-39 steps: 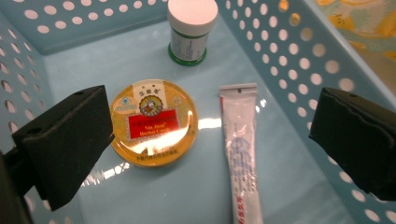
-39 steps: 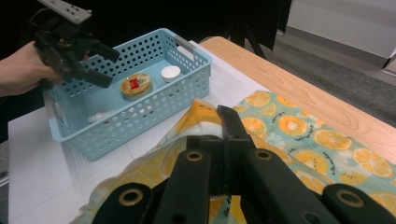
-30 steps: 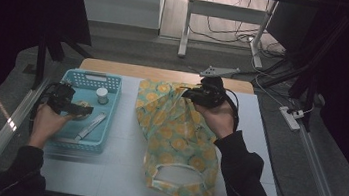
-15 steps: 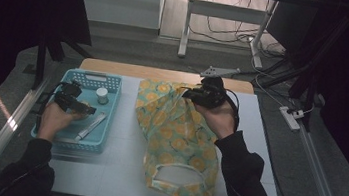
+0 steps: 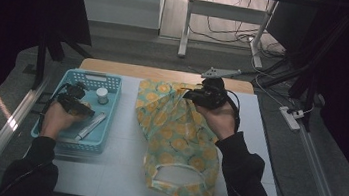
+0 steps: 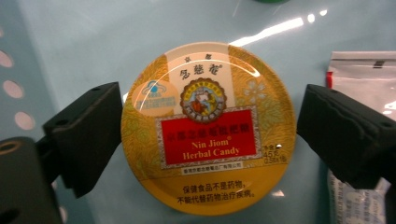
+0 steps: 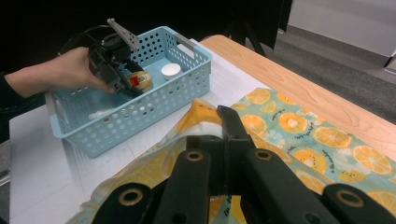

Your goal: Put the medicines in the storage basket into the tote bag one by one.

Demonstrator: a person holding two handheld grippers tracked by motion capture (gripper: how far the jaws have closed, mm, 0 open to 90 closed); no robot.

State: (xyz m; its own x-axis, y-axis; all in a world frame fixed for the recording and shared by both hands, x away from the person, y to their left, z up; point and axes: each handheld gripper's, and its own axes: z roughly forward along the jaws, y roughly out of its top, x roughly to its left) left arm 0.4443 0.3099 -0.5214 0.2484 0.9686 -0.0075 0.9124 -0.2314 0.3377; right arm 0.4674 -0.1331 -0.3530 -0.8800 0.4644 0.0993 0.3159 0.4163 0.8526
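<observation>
Left gripper (image 6: 205,135) closing around candy tin (image 6: 208,128) in blue basket (image 5: 107,135).
Pads flanking tin at 9 and 3 o'clock, not pressing yet; right gripper (image 7: 227,123) clamping together on orange-print bag (image 5: 177,143).

Glossy candy tin (image 6: 208,128), perforated plastic basket (image 5: 109,120), printed cloth bag (image 5: 177,138)
</observation>
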